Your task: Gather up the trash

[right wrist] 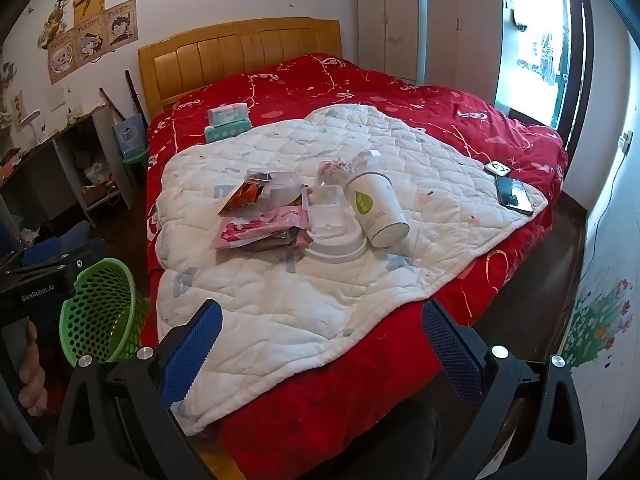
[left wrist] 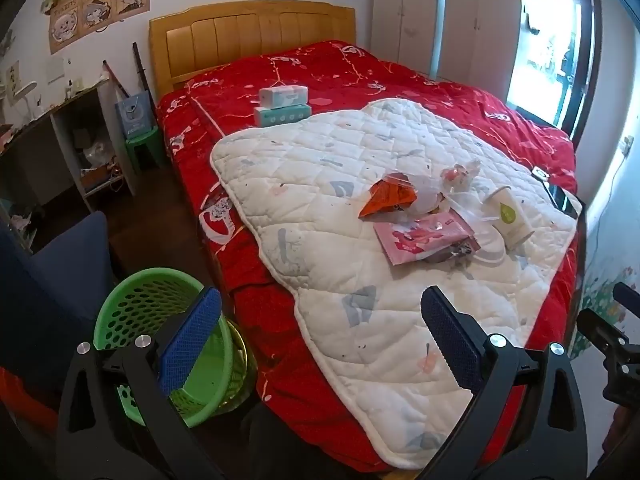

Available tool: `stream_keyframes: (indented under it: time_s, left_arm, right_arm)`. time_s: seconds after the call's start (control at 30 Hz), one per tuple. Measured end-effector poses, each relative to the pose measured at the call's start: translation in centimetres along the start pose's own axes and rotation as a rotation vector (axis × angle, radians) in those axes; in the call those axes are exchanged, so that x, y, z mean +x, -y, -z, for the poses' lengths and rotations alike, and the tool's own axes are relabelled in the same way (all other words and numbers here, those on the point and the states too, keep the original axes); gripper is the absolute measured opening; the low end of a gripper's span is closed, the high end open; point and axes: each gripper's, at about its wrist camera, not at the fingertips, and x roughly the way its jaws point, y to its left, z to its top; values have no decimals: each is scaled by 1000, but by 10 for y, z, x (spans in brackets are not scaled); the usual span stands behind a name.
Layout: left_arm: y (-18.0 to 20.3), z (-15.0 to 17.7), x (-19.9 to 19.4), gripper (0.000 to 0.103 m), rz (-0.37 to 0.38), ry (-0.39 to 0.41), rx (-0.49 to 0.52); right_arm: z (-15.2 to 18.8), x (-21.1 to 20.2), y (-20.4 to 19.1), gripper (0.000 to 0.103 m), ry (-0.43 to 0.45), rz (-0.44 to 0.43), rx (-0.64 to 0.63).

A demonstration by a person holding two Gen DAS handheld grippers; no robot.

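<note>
Trash lies in a heap on the white quilted pad (left wrist: 340, 208) (right wrist: 280, 292) on the red bed: an orange snack bag (left wrist: 386, 198) (right wrist: 242, 196), a pink wrapper (left wrist: 422, 238) (right wrist: 260, 232), a white paper cup with a green drop (left wrist: 510, 216) (right wrist: 376, 210) lying on its side, a white plastic lid (right wrist: 332, 240) and clear plastic (left wrist: 460, 174). A green perforated basket (left wrist: 160, 316) (right wrist: 100, 312) stands on the floor at the bed's left. My left gripper (left wrist: 320, 344) is open and empty, above the basket and the bed's edge. My right gripper (right wrist: 320, 348) is open and empty over the pad's near edge.
Two tissue boxes (left wrist: 283, 106) (right wrist: 228, 120) are stacked near the wooden headboard. A phone (right wrist: 514, 196) and a small white device (right wrist: 497, 168) lie on the pad's right corner. A desk with shelves (left wrist: 60, 140) stands left, wardrobes (left wrist: 440, 20) and a bright doorway at the back right.
</note>
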Motion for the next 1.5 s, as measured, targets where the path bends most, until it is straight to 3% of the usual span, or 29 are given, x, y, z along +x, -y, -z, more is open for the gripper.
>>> stream_keyframes:
  time_s: [1.5]
  left_arm:
    - [-2,3,16,98,-5,-16,-24]
  right_arm:
    - [-7,15,-1,97,-19,7,-12]
